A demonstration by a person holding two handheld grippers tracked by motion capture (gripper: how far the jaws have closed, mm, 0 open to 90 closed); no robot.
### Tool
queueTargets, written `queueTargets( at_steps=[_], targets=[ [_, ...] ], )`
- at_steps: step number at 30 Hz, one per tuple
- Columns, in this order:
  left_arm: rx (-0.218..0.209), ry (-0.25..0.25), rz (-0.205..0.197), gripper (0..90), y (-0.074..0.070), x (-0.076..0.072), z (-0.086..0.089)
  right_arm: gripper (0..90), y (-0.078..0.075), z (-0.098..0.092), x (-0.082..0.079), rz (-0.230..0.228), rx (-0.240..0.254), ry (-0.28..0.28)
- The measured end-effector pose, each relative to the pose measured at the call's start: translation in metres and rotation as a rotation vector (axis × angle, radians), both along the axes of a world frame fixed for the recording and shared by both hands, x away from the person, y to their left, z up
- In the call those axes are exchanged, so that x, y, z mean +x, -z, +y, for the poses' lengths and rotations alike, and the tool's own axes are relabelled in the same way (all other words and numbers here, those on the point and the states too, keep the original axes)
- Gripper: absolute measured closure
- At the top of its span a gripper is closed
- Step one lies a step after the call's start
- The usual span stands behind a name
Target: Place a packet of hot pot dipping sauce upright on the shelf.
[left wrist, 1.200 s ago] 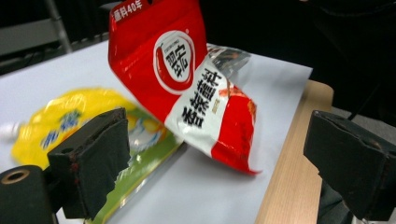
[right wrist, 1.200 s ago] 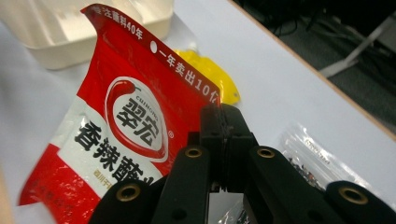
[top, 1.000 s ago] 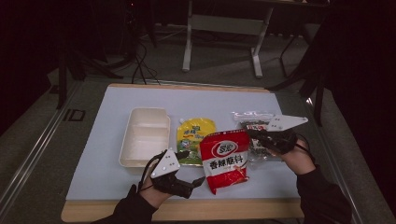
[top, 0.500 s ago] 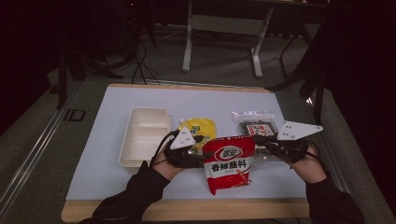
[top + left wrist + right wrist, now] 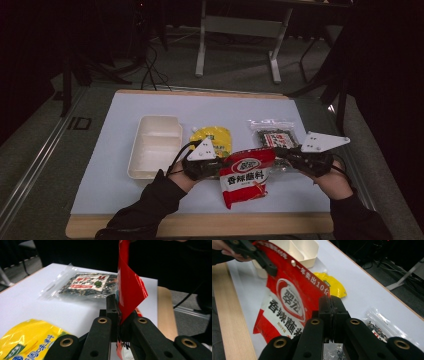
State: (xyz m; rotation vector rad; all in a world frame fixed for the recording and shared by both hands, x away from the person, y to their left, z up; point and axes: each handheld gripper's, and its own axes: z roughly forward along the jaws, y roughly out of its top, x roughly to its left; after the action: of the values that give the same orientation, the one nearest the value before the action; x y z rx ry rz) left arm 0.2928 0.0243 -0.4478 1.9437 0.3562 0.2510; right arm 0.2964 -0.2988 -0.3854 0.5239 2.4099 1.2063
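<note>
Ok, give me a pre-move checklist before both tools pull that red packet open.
1. Left tool shut on the red packet, having just closed on its edge: ok.
2. Right tool shut on the packet's other top corner: ok.
3. Packet lifted off the white mat: partly, lower end cannot tell.
4. White tray apart from the packet: ok.
5. Yellow pouch close behind the left tool: cannot tell if touching.
6. Clear dark-filled bag right under the right tool: not ok.

The red seasoning packet (image 5: 246, 175) sits low in the centre of the high view, a glossy red pouch with a white heart-shaped logo and bold black characters on a white band. It hangs slanted, its top edge raised and pinched at both upper corners, its bottom end trailing toward the frame's lower edge.
</note>
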Motion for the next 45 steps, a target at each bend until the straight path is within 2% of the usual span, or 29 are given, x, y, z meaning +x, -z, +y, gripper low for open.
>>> queueTargets(
  at_steps=[2, 4, 5, 6, 7, 9, 11, 12, 15, 16, 19, 20, 22, 24, 25, 26, 28, 30, 35, 37, 40, 42, 45],
  targets=[
    [-0.002, 0.019, -0.003, 90.0, -0.002, -0.003, -0.001, 79.4, 0.0, -0.002, -0.001, -0.009, 0.012, 0.012],
    [0.002, 0.038, -0.007, 90.0, -0.004, -0.006, -0.001, 60.4, 0.0, -0.005, -0.001, -0.006, 0.038, 0.025],
    [-0.001, 0.043, -0.003, 90.0, -0.004, -0.008, -0.001, 53.9, 0.001, -0.006, -0.001, -0.011, 0.044, 0.037],
    [-0.001, 0.052, -0.004, 90.0, -0.005, -0.009, -0.002, 51.4, 0.002, -0.008, 0.0, -0.009, 0.05, 0.053],
    [-0.005, 0.058, -0.001, 90.0, -0.005, -0.01, -0.002, 47.6, 0.004, -0.01, 0.001, 0.007, 0.062, 0.044],
    [-0.006, 0.064, -0.002, 90.0, -0.007, -0.013, -0.003, 45.6, 0.009, -0.013, 0.003, 0.019, 0.072, 0.036],
    [-0.009, 0.073, -0.008, 90.0, -0.008, -0.016, -0.004, 38.2, 0.014, -0.014, 0.005, 0.059, 0.084, 0.008],
    [-0.01, 0.082, -0.006, 90.0, -0.008, -0.017, -0.004, 38.9, 0.016, -0.013, 0.005, 0.077, 0.087, -0.005],
    [-0.019, 0.108, -0.004, 90.0, -0.009, -0.02, -0.006, 38.1, 0.024, -0.008, 0.006, 0.145, 0.044, -0.068],
    [-0.023, 0.11, -0.009, 90.0, -0.01, -0.022, -0.007, 36.3, 0.026, -0.005, 0.005, 0.143, 0.027, -0.085],
    [-0.026, 0.122, -0.012, 90.0, -0.013, -0.025, -0.009, 38.7, 0.028, 0.002, 0.002, 0.122, 0.0, -0.105],
    [-0.023, 0.128, -0.01, 90.0, -0.013, -0.026, -0.009, 42.7, 0.027, 0.003, 0.001, 0.125, -0.005, -0.126],
    [-0.026, 0.127, -0.016, 90.0, -0.015, -0.028, -0.01, 44.1, 0.025, 0.007, 0.0, 0.125, -0.033, -0.146],
    [-0.029, 0.127, -0.017, 90.0, -0.015, -0.028, -0.009, 50.2, 0.024, 0.011, -0.001, 0.117, -0.058, -0.183],
    [-0.032, 0.127, -0.013, 90.0, -0.016, -0.028, -0.009, 57.5, 0.023, 0.013, -0.001, 0.133, -0.067, -0.201],
    [-0.04, 0.13, -0.006, 90.0, -0.016, -0.028, -0.009, 60.6, 0.023, 0.014, -0.001, 0.151, -0.073, -0.225],
    [-0.043, 0.125, -0.01, 90.0, -0.017, -0.028, -0.008, 67.8, 0.022, 0.019, -0.002, 0.152, -0.1, -0.25],
    [-0.05, 0.129, -0.003, 90.0, -0.018, -0.028, -0.008, 70.5, 0.021, 0.023, -0.003, 0.156, -0.114, -0.278],
    [-0.052, 0.115, -0.008, 90.0, -0.019, -0.028, -0.006, 87.7, 0.019, 0.032, -0.005, 0.178, -0.15, -0.275],
    [-0.058, 0.108, -0.009, 90.0, -0.02, -0.026, -0.003, 88.5, 0.016, 0.035, -0.008, 0.177, -0.16, -0.272],
    [-0.075, 0.1, -0.016, 89.9, -0.021, -0.024, 0.002, 88.9, 0.01, 0.037, -0.012, 0.174, -0.144, -0.274],
    [-0.063, 0.1, -0.032, 88.4, -0.021, -0.025, 0.002, 89.0, 0.007, 0.038, -0.015, 0.166, -0.146, -0.276],
    [-0.069, 0.074, -0.026, 77.2, -0.02, -0.024, 0.004, 89.1, 0.003, 0.039, -0.015, 0.171, -0.142, -0.288]
  ],
)
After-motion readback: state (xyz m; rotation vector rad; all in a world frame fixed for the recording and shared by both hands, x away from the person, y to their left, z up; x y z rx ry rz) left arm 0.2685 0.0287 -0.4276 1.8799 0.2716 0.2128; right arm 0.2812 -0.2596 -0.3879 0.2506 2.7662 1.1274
